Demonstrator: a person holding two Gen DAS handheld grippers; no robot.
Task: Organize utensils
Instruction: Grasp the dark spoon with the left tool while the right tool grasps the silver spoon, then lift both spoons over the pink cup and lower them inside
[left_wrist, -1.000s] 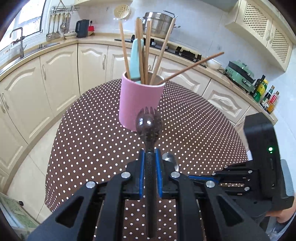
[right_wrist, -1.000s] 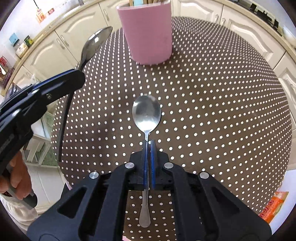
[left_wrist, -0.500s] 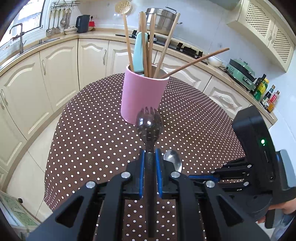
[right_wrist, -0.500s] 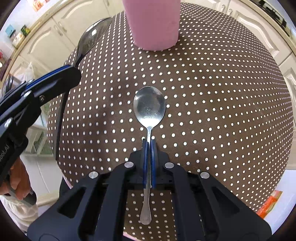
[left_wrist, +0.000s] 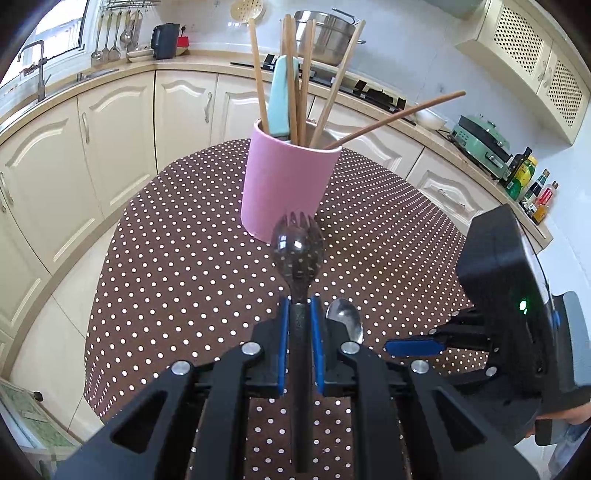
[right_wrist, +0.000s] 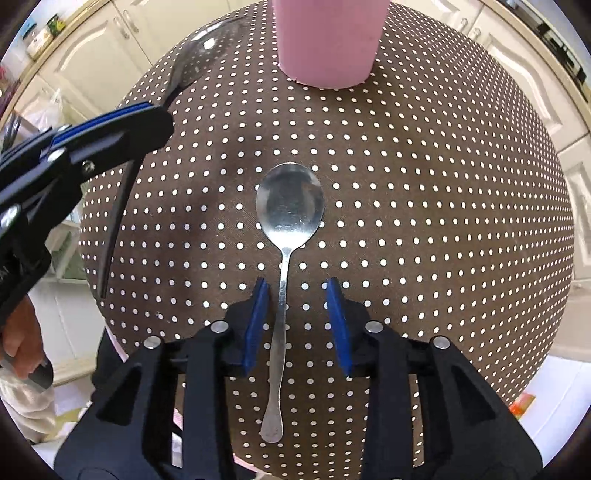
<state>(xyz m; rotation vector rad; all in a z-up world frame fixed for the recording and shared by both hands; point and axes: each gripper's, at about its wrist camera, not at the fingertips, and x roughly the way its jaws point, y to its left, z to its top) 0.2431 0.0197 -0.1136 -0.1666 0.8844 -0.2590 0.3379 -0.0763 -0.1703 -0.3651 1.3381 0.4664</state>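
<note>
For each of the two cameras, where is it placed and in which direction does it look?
Left wrist view: sits on the left gripper, looking slantwise down across the dotted table to the pink holder; its jaws clamp a dark spork, and the right gripper shows beside it.
Right wrist view: sits on the right gripper, looking almost straight down; its jaws, just opening, stand apart around the metal spoon; the left gripper and a hand show.
Shared: table, holder, spoon, spork, both grippers.
</note>
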